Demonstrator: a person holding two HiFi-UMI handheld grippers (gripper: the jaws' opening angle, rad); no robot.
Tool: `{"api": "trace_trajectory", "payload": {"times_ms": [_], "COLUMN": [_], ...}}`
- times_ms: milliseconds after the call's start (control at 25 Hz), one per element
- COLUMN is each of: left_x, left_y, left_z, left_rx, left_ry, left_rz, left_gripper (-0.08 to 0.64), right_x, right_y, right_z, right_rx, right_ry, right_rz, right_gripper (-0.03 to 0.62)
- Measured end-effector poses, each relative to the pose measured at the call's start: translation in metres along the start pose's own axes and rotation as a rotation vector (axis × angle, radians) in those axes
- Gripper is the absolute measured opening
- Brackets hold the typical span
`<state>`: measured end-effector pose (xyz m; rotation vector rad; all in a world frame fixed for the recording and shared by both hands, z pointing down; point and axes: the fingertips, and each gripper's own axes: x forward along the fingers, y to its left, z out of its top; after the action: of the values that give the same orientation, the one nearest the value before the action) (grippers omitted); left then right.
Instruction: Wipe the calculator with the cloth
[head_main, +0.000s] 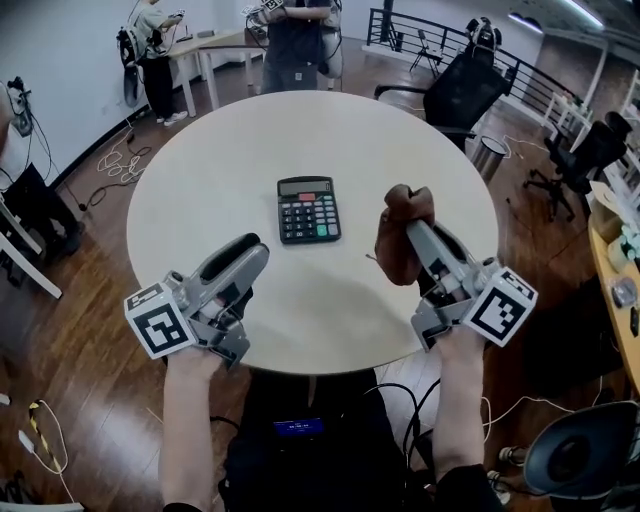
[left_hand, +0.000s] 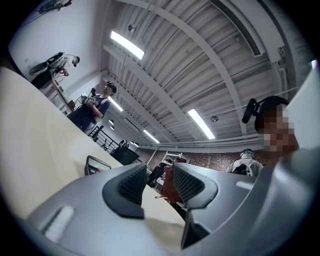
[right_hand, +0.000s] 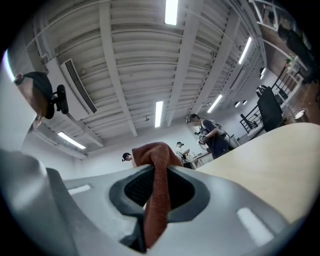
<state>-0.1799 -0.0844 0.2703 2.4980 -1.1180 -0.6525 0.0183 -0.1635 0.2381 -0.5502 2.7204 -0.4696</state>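
Observation:
A black calculator (head_main: 308, 210) with a grey display lies flat near the middle of the round cream table (head_main: 330, 130). My right gripper (head_main: 413, 232) is to its right, raised above the table and shut on a brown cloth (head_main: 398, 240) that hangs bunched from the jaws. In the right gripper view the cloth (right_hand: 155, 150) bulges above the closed pads and trails down between them. My left gripper (head_main: 252, 252) hovers over the table's near left, short of the calculator. In the left gripper view its jaws (left_hand: 159, 182) stand apart with nothing between them, and the cloth (left_hand: 168, 189) shows beyond the gap.
Black office chairs (head_main: 462, 88) and a bin (head_main: 490, 155) stand behind the table at the right. Two people (head_main: 295, 40) (head_main: 152, 50) work at desks at the back. Cables (head_main: 120, 165) lie on the wood floor at the left.

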Motion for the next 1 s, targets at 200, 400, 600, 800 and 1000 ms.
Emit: {"api": "trace_trajectory", "payload": {"times_ms": [200,400,600,800,1000], "left_x": [-0.005,-0.002,0.006,0.014,0.031], "left_y": [-0.052,-0.079,-0.096,-0.1,-0.101], "left_z": [-0.003,-0.006,-0.014,-0.023,-0.038], "left_rx": [0.066,0.071,0.036,0.062,0.04], "left_ry": [-0.019,0.006,0.035,0.069,0.1], "left_rz": [-0.017,-0.017,-0.059,-0.044,-0.058], "left_gripper": [0.167,0.164,0.15,0.146,0.146], "right_x": [-0.024,-0.04,-0.047,-0.036,-0.027], "right_y": [0.045,0.074,0.09,0.093,0.083], "right_z": [0.017,0.028,0.031,0.016,-0.008], "right_rx": [-0.046,-0.039,0.062,0.112,0.233], "right_ry": [-0.068,-0.089,-0.099,-0.063,-0.001], "right_rz": [0.07,0.143,0.245,0.276,0.294], "right_gripper": [0.049,0.05,0.049,0.049,0.049]}}
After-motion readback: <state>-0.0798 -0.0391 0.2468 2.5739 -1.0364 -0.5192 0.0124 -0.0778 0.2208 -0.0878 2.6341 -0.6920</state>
